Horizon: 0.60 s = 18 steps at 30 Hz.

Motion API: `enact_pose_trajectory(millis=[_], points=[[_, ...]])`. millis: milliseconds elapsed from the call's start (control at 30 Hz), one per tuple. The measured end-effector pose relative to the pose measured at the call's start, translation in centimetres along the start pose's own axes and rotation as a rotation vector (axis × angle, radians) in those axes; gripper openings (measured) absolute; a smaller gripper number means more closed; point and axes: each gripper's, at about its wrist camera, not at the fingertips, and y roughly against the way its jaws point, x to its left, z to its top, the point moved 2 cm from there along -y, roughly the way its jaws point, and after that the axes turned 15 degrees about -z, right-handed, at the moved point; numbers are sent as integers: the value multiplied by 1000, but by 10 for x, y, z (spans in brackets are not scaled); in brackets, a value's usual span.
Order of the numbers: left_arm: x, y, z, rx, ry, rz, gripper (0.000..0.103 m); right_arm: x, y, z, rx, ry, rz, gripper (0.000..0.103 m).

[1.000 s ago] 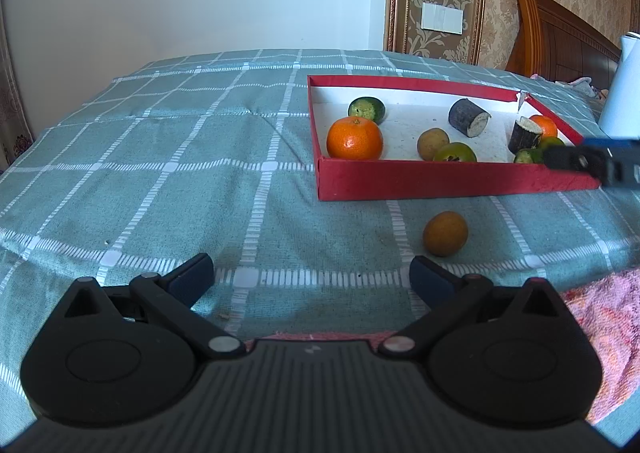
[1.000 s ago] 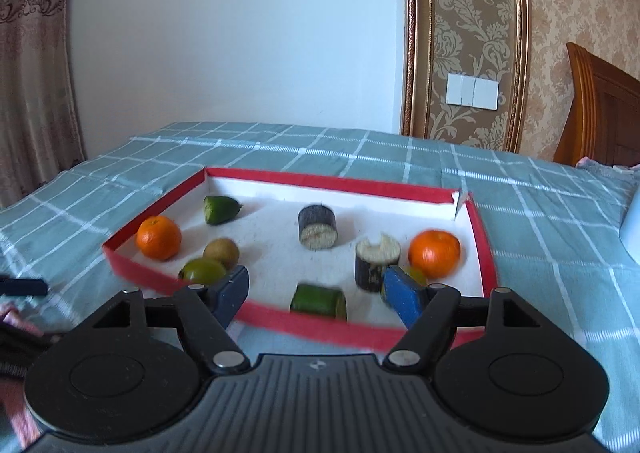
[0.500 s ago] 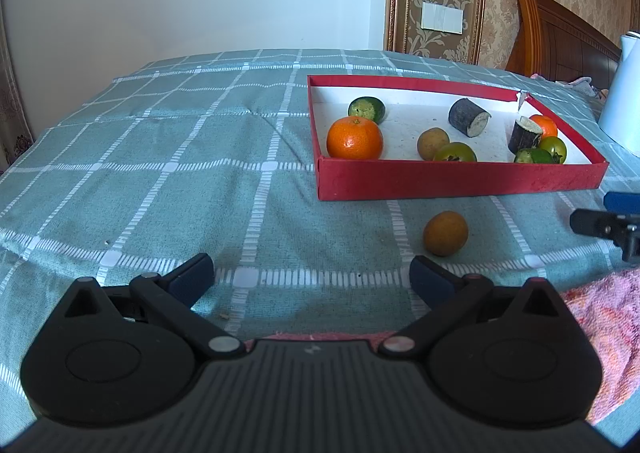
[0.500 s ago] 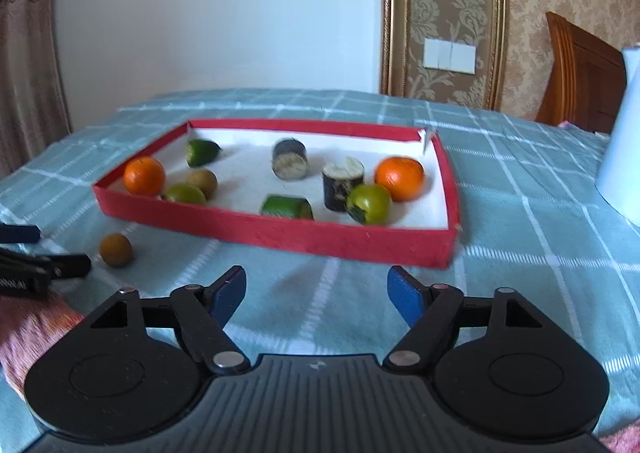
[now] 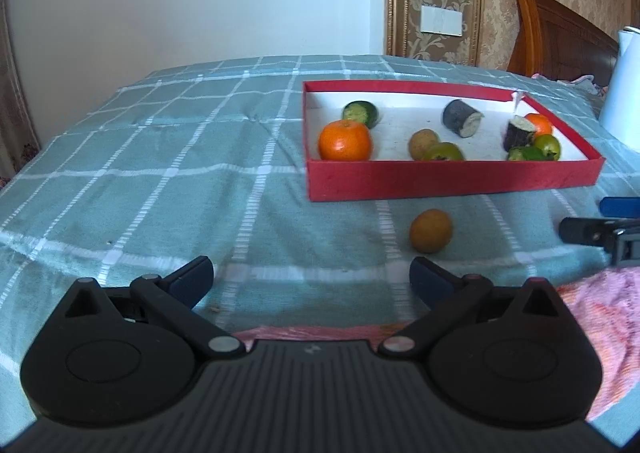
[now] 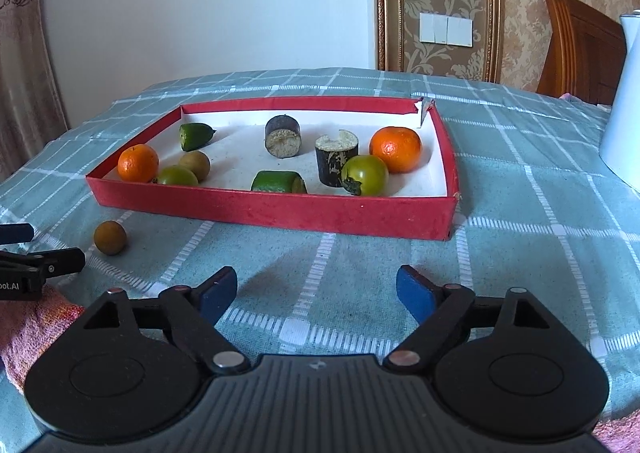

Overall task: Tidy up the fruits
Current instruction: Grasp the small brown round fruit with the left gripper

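A red tray (image 5: 440, 177) (image 6: 280, 211) with a white floor sits on the checked green cloth and holds several fruits: two oranges (image 5: 344, 140) (image 6: 395, 149), green fruits, a brown one and dark cut pieces. One small brown fruit (image 5: 430, 230) (image 6: 110, 238) lies loose on the cloth in front of the tray. My left gripper (image 5: 310, 277) is open and empty, just short of the loose fruit, which lies ahead of its right finger. My right gripper (image 6: 316, 291) is open and empty, in front of the tray's near wall.
A white jug (image 5: 622, 89) (image 6: 624, 105) stands right of the tray. A pink towel (image 5: 600, 317) (image 6: 32, 325) lies at the near edge of the cloth. A wooden headboard (image 5: 560, 41) and papered wall are behind.
My right gripper has pulled back from over the tray's near wall, toward me and lower. The left gripper has not moved. The fruits lie as before.
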Motion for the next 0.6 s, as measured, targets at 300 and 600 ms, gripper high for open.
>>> enact_pose_trajectory(millis=[300, 600], points=[[-15, -3, 13, -42, 69, -42, 103, 5, -1, 0, 4, 28, -14, 92], [-34, -21, 18, -6, -33, -25, 84, 7, -1, 0, 5, 37, -19, 93]])
